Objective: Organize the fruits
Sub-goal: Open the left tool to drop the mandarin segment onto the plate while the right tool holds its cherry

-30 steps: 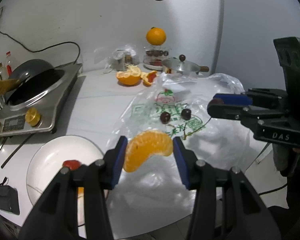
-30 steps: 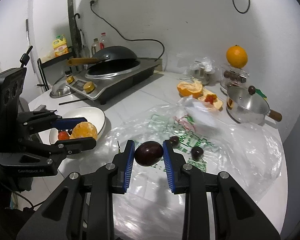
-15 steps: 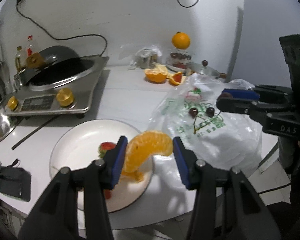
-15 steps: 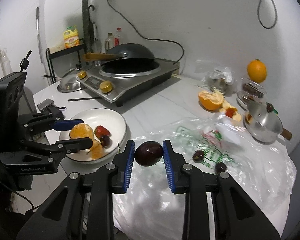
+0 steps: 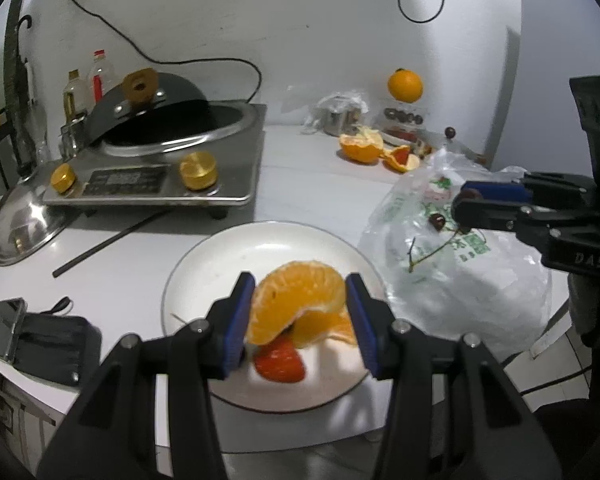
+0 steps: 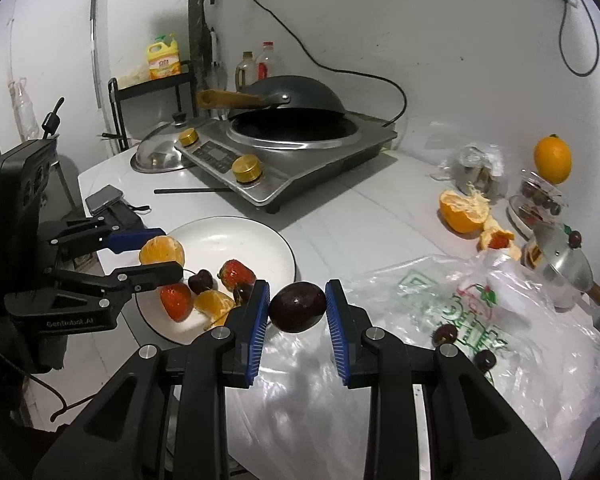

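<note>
My left gripper point(image 5: 300, 320) is shut on a peeled orange piece point(image 5: 296, 300) and holds it just above a white plate point(image 5: 228, 256). The plate point(image 6: 236, 232) holds strawberries point(image 6: 236, 274), cherries point(image 6: 200, 281) and an orange segment point(image 6: 214, 304). My right gripper point(image 6: 298, 312) is shut on a dark purple fruit point(image 6: 298, 307), at the plate's right rim, over the edge of a clear plastic bag point(image 6: 420, 360). Two loose cherries point(image 6: 446, 334) lie on the bag. The left gripper also shows in the right wrist view point(image 6: 156, 254).
An induction cooker with a wok point(image 6: 288, 136) stands at the back. A steel lid point(image 5: 24, 220), a chopstick point(image 5: 112, 242) and a phone with a black pouch point(image 5: 32, 336) lie left. Orange peel point(image 6: 464, 210), a whole orange point(image 6: 552, 158) and a small pot point(image 6: 564, 272) sit right.
Both grippers moved left with their fruit. The left gripper went from over the bag to above the plate; the right gripper came up to the plate's right edge.
</note>
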Available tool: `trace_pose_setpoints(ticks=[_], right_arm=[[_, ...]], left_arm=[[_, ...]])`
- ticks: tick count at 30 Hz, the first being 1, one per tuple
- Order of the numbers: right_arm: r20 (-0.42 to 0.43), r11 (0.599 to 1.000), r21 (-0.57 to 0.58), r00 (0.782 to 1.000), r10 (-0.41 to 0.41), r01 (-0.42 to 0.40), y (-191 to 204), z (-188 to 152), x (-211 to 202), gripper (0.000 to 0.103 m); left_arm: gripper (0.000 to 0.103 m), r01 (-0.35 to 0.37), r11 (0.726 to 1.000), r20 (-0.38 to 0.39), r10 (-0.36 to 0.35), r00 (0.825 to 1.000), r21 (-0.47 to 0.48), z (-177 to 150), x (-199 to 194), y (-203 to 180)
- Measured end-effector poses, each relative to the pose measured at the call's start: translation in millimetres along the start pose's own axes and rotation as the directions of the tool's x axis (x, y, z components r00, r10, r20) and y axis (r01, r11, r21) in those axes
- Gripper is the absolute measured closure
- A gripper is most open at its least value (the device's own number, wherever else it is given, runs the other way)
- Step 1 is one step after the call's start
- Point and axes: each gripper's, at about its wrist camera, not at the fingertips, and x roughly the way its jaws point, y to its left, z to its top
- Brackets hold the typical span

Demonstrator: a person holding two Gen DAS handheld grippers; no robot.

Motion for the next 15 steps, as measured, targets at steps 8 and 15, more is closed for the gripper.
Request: trace_pose_setpoints(ticks=[8, 15], right_arm=[[-0.02, 1.0, -0.01, 0.999, 0.026, -0.026, 7, 10, 24, 0.072], [-0.032, 0.999, -0.002, 0.998, 0.049, -0.049, 8, 19, 49, 0.072]], left_arm=[[0.055, -0.029, 0.999, -0.014, 0.029, 0.999, -0.022, 0, 12, 27], [0.055, -0.054, 0.998, -0.037, 0.054, 0.998, -0.017, 4, 31, 46]])
